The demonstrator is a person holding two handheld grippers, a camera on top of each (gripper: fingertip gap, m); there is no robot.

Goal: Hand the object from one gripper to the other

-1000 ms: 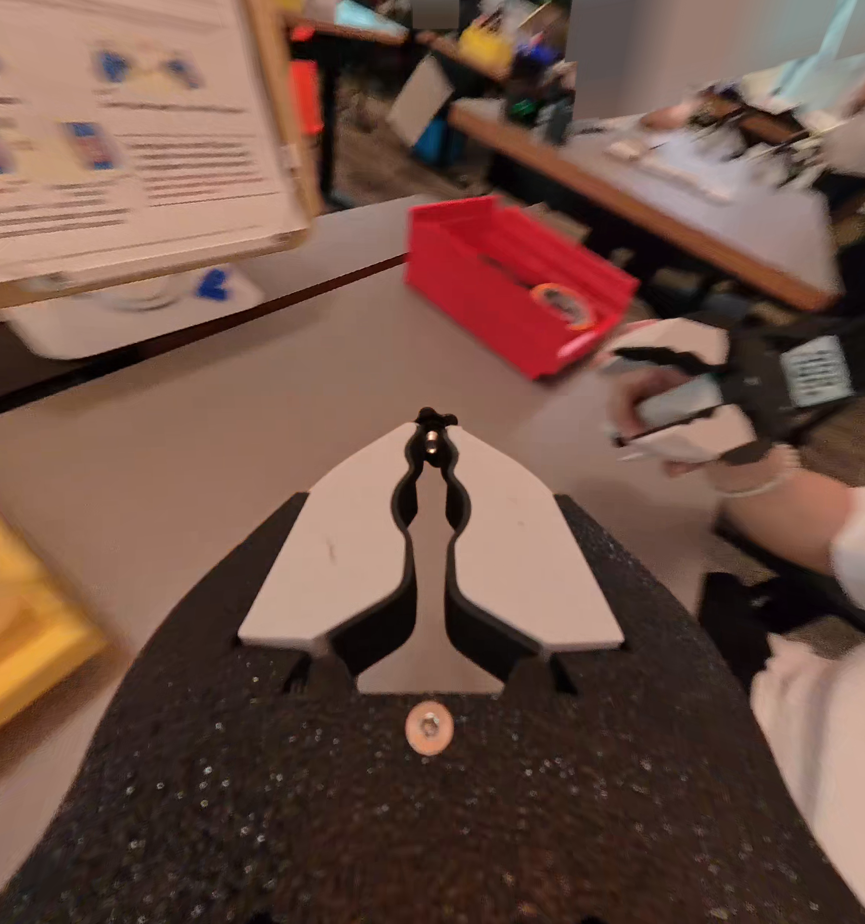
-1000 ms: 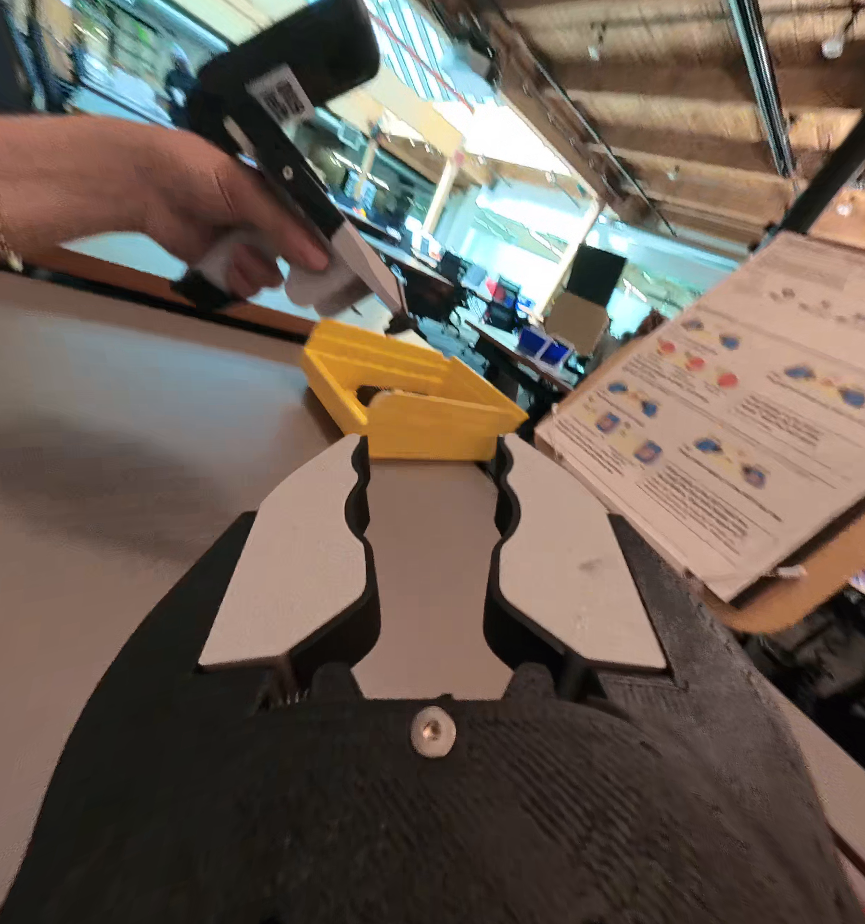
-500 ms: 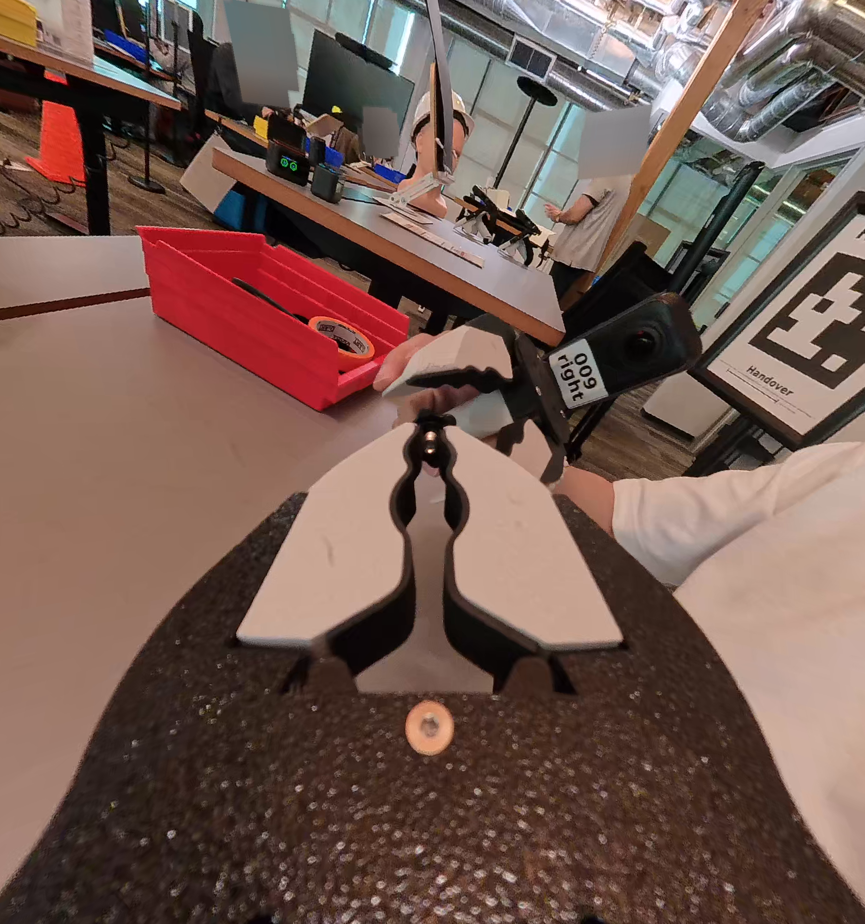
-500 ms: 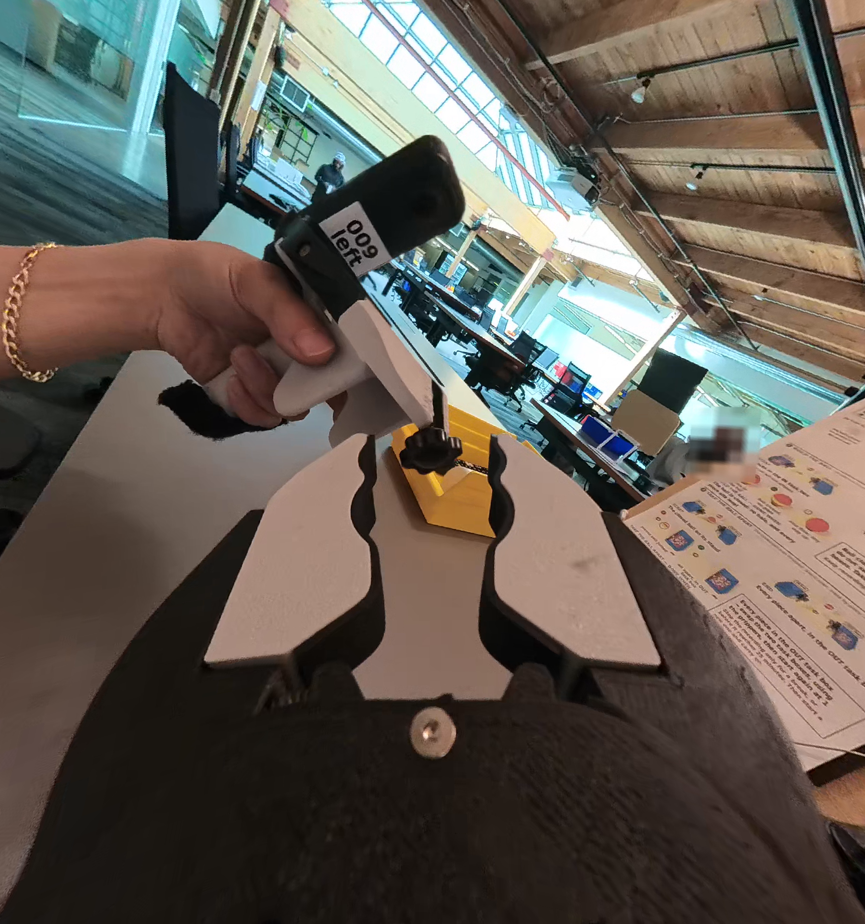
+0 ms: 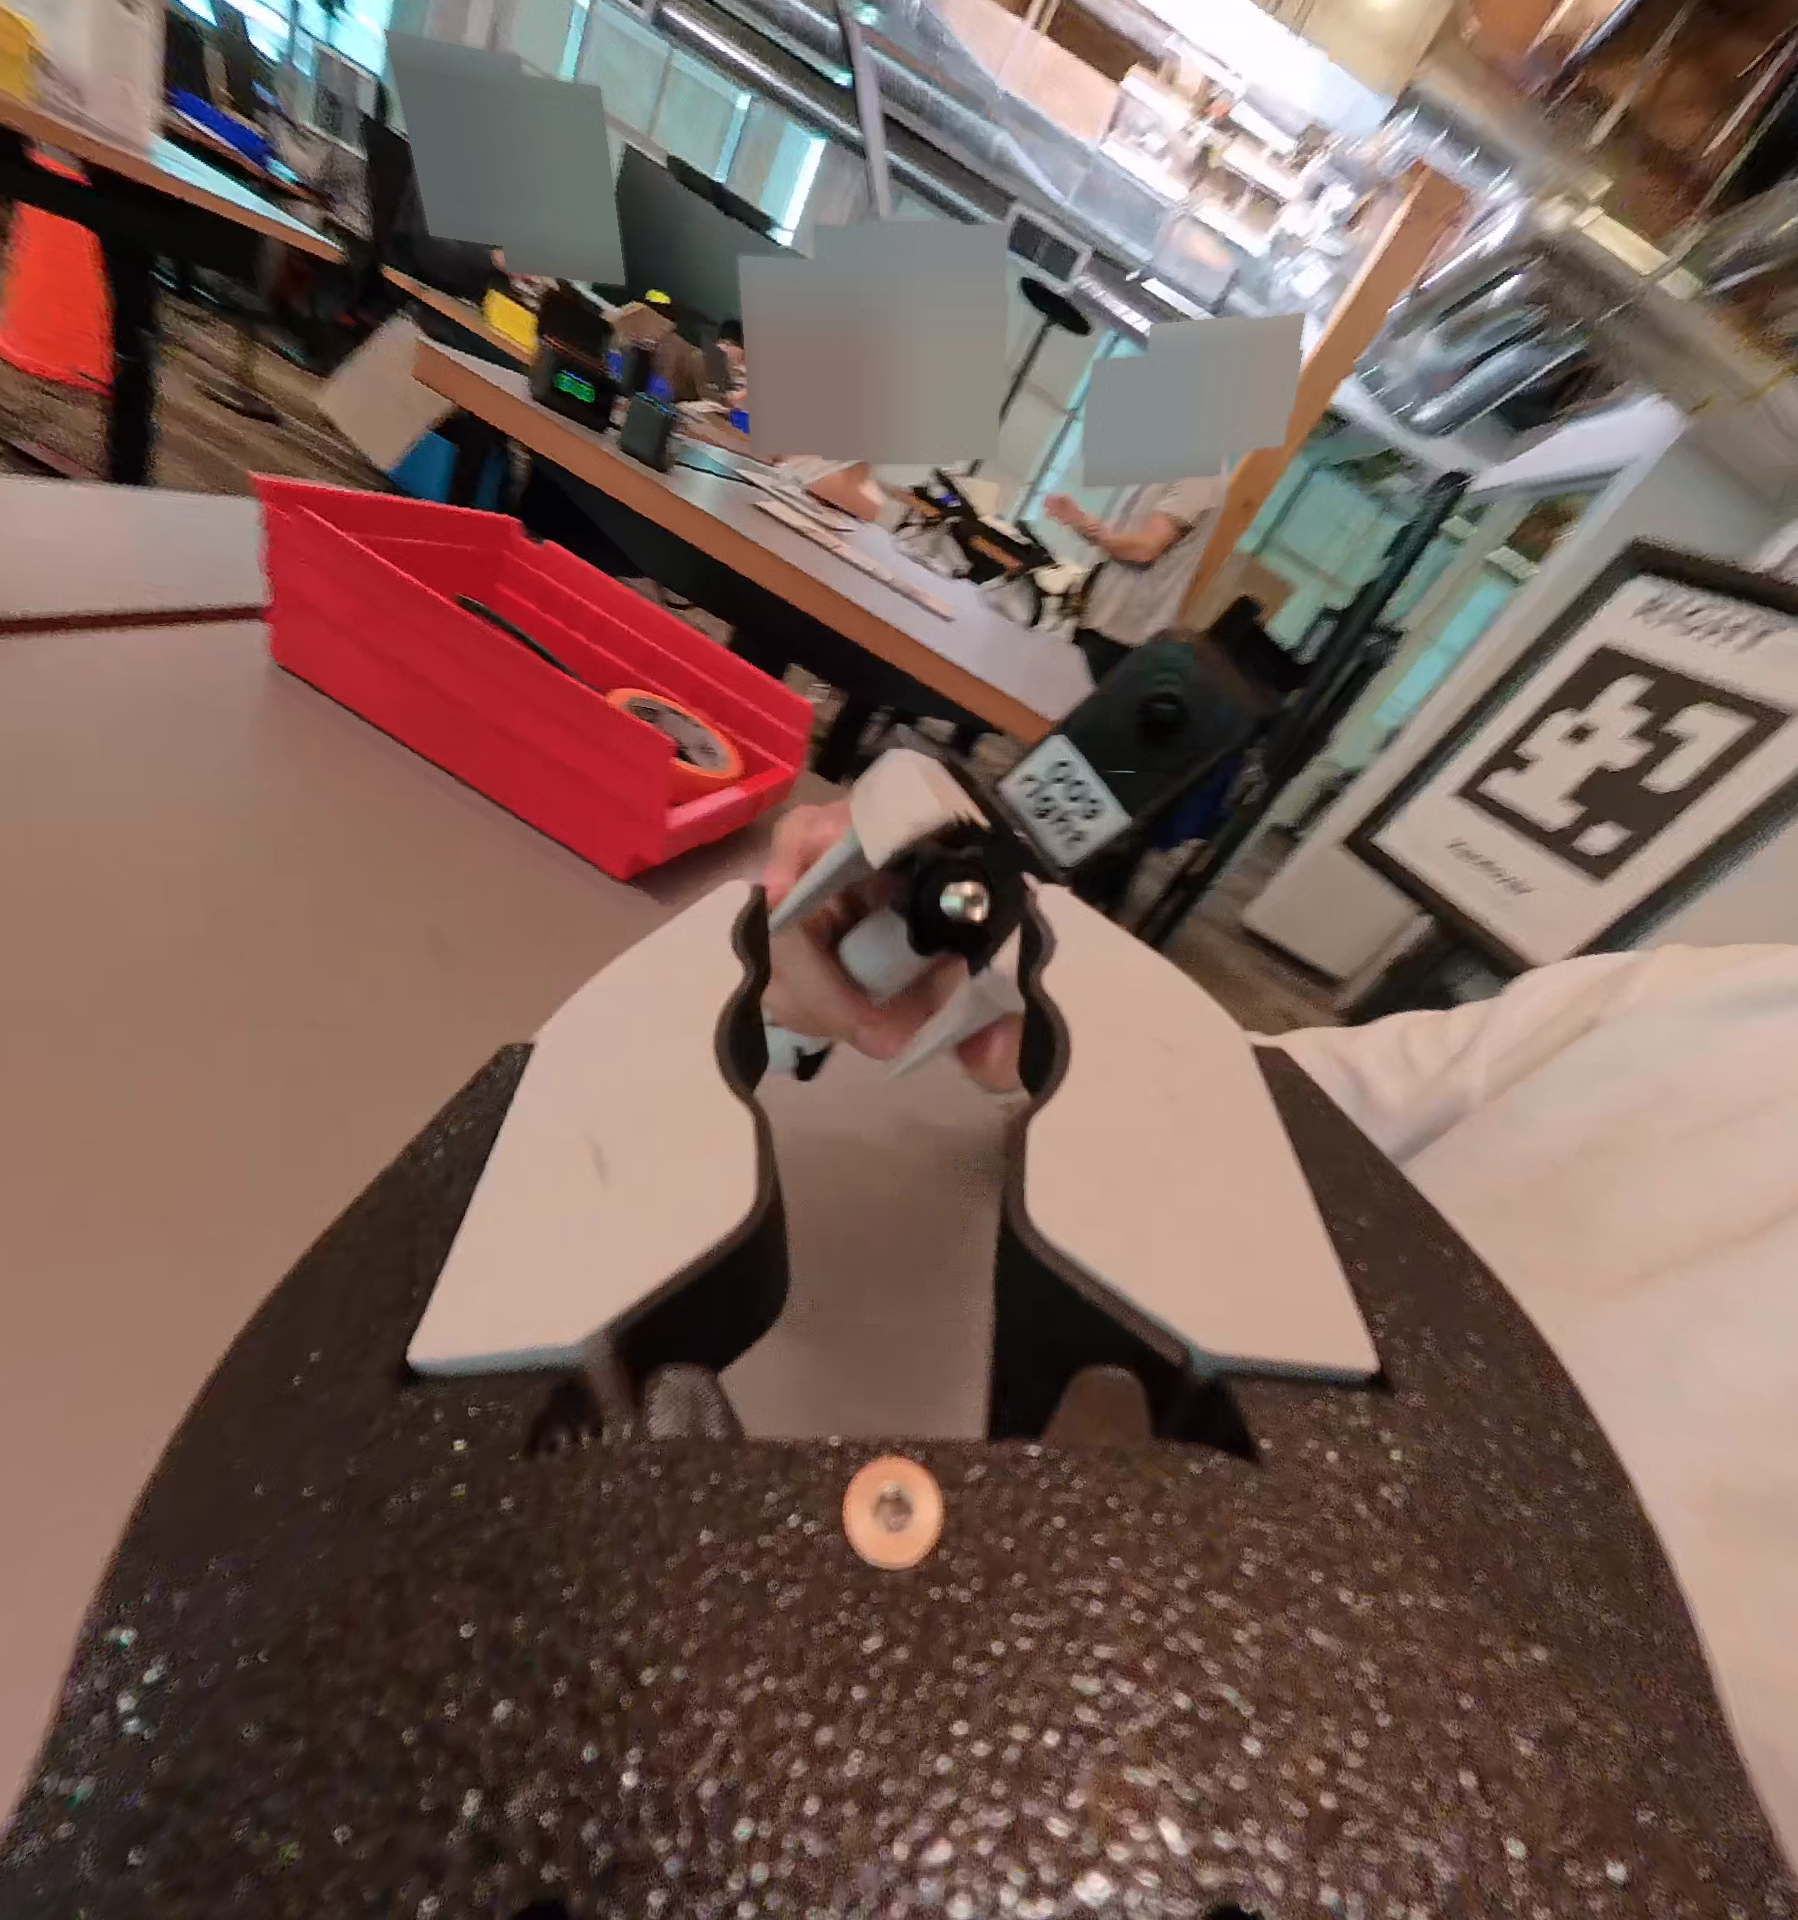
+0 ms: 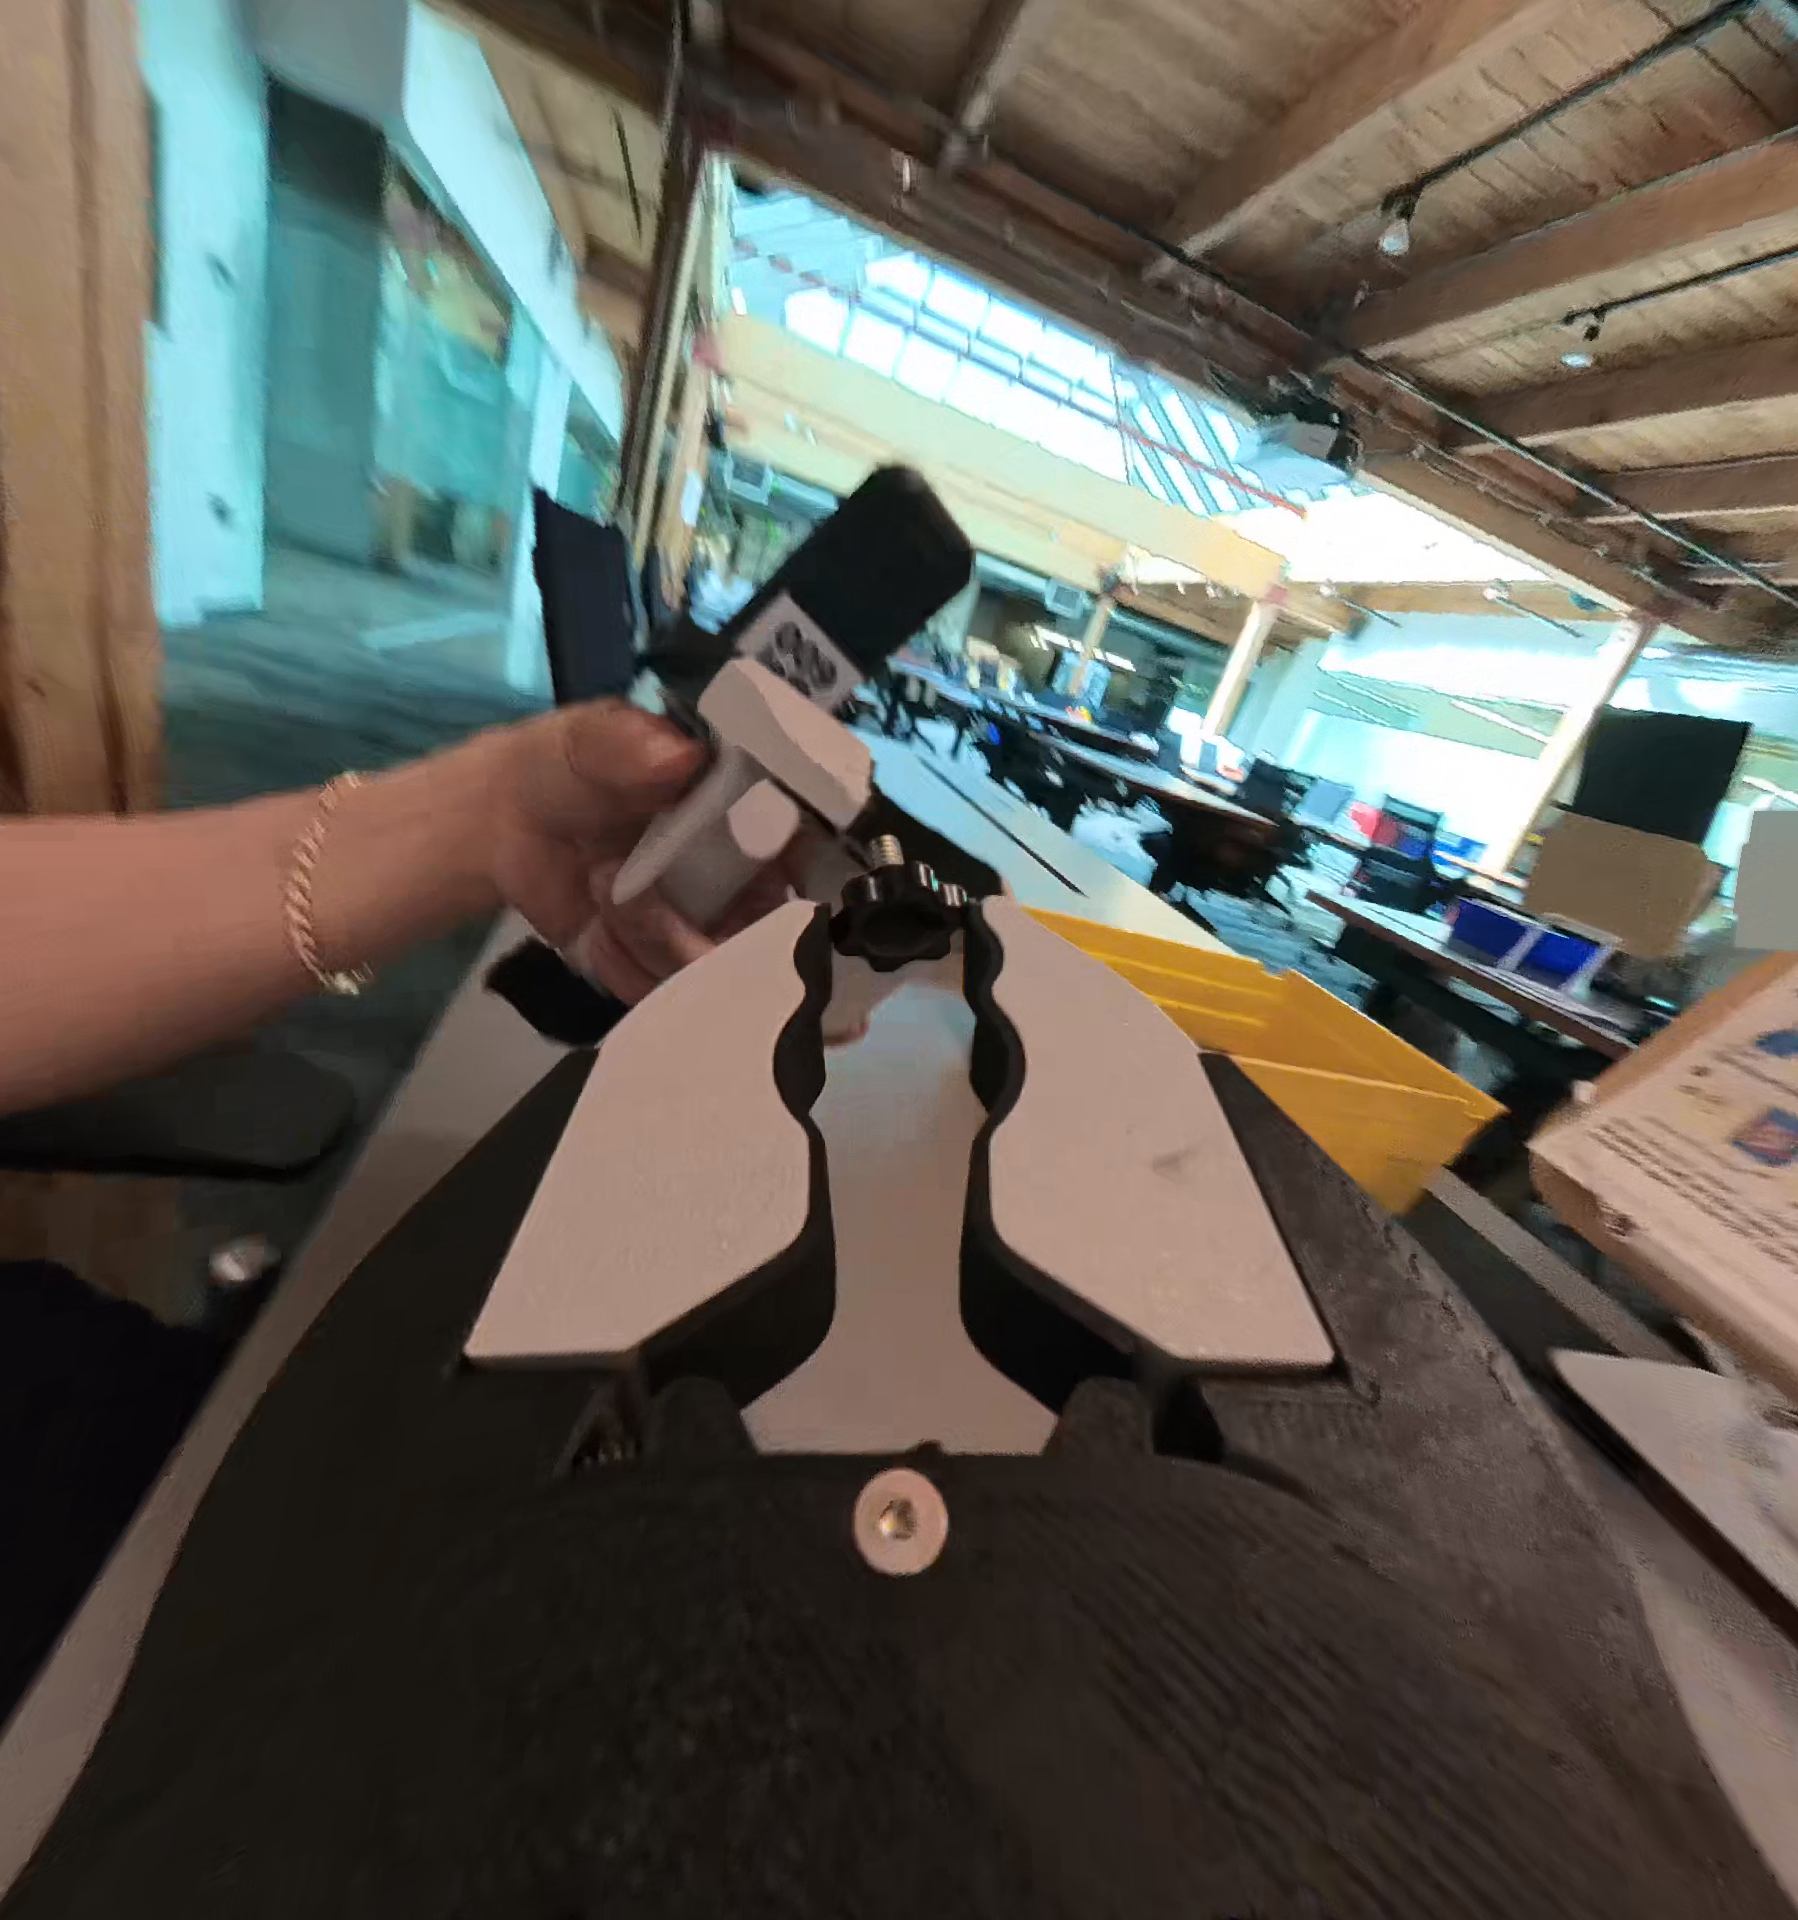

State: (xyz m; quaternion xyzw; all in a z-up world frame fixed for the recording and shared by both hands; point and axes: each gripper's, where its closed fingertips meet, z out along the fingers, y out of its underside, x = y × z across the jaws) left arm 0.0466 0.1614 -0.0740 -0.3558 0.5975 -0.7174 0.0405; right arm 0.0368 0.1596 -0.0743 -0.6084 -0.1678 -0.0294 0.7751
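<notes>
Since a moment ago our left gripper (image 5: 890, 997) has let go and spread wide, and now our right gripper (image 6: 897, 935) pinches the little black knob (image 6: 890, 923), small, hard and light, by its bumpy head.

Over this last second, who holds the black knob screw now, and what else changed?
The left gripper has opened and released the black knob screw; the right gripper, open before, has closed on it. The two grippers came together above the table. The red bin and yellow bin stayed put.
</notes>
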